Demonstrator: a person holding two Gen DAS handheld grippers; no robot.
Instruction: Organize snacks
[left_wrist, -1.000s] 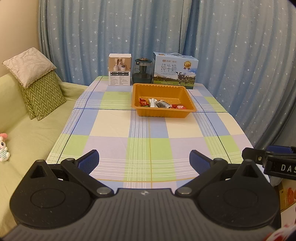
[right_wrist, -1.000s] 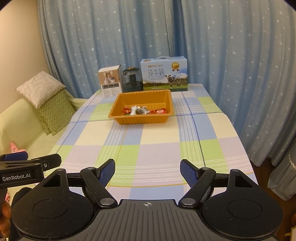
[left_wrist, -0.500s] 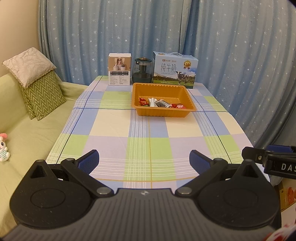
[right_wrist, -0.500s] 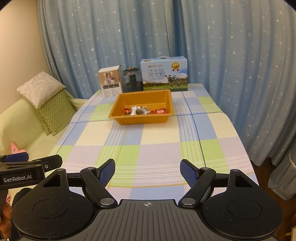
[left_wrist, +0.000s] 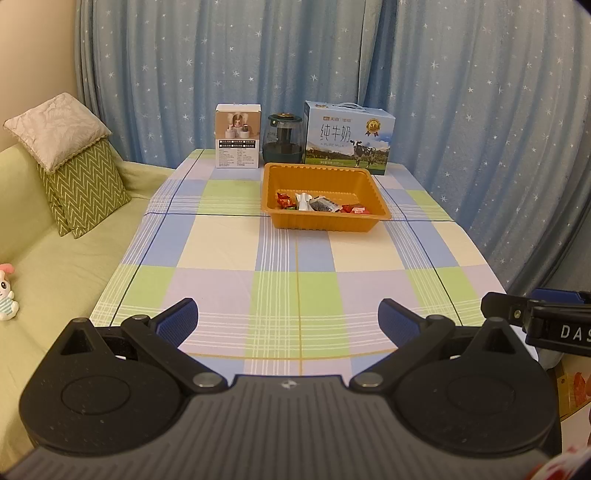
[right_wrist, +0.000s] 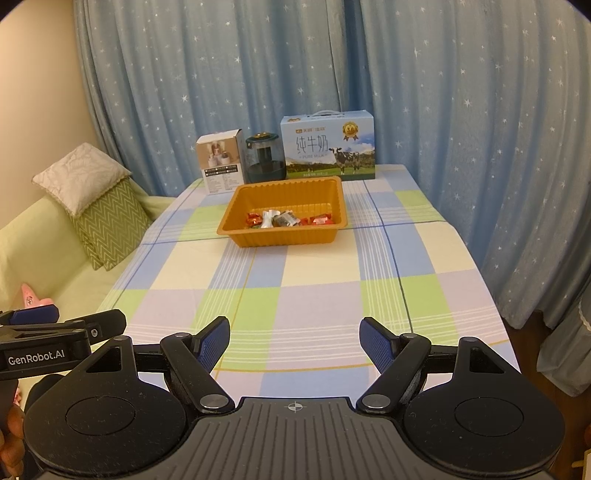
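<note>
Star-printed blue curtains (right_wrist: 461, 110) are hanging in folds behind a table (left_wrist: 295, 295) that is wearing a checked cloth of green, blue, lilac and cream squares. Sitting toward the table's far end is a rectangular orange plastic tray (right_wrist: 282, 236) with ribbed walls and a rolled rim. Wrapped snacks (right_wrist: 290, 219) are lying loose along its near inner wall: red, white and dark crinkled wrappers, bunched together.

Standing just behind the tray in a row along the far edge are a small white carton (right_wrist: 220, 166), a dark rounded jar (right_wrist: 265, 162) with a lid, and a blue milk box (right_wrist: 328, 147) with a cow picture and a carry handle. Nothing is lying on the cloth between the tray and the grippers.

A pale green sofa (left_wrist: 55, 258) is running along the table's left side, carrying a zigzag cushion (left_wrist: 86, 184), a crinkled cream cushion (left_wrist: 55, 127) and a small plush toy (left_wrist: 6, 291).

Left gripper (left_wrist: 288, 323) and right gripper (right_wrist: 294, 345) are hovering over the near edge, fingers spread wide, blue ribbed pads holding nothing.
</note>
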